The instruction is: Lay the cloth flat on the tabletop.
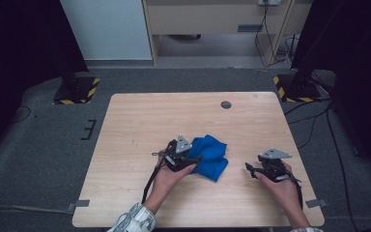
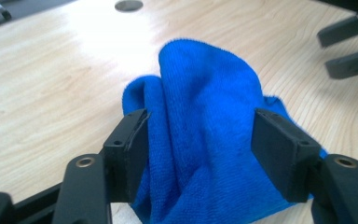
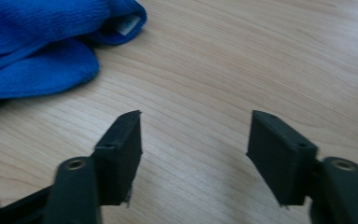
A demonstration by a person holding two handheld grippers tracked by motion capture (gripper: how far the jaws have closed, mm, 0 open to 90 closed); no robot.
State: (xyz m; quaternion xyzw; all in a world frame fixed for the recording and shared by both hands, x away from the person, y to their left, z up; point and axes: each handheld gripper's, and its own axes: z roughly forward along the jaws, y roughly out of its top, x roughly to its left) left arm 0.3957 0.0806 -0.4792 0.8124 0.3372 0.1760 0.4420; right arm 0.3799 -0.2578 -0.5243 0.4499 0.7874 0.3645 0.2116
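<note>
We've got a blue microfibre cloth (image 1: 211, 156) bunched up on the wooden table (image 1: 140, 121), a little toward our side of the middle. Our left gripper (image 1: 197, 158) sits right at the cloth's left edge, and from the left gripper view the jaws stand apart with the cloth (image 2: 200, 135) rising between them; the left pad brushes a fold, the right pad stands just off the fabric, so nothing is clamped.

Over to our right gripper (image 1: 249, 167): jaws apart, bare wood between them, nothing held. From the right gripper view the cloth (image 3: 37, 51) lies ahead and off to the left, its corner with the small white label (image 3: 129, 23) pointing toward us.

Here's what the next move turns on, as we read it: the bundle lies between our two grippers, touching the left one, well apart from the right. Its folds run away from the left gripper. So the left is placed to pinch; the right must travel leftward.
</note>
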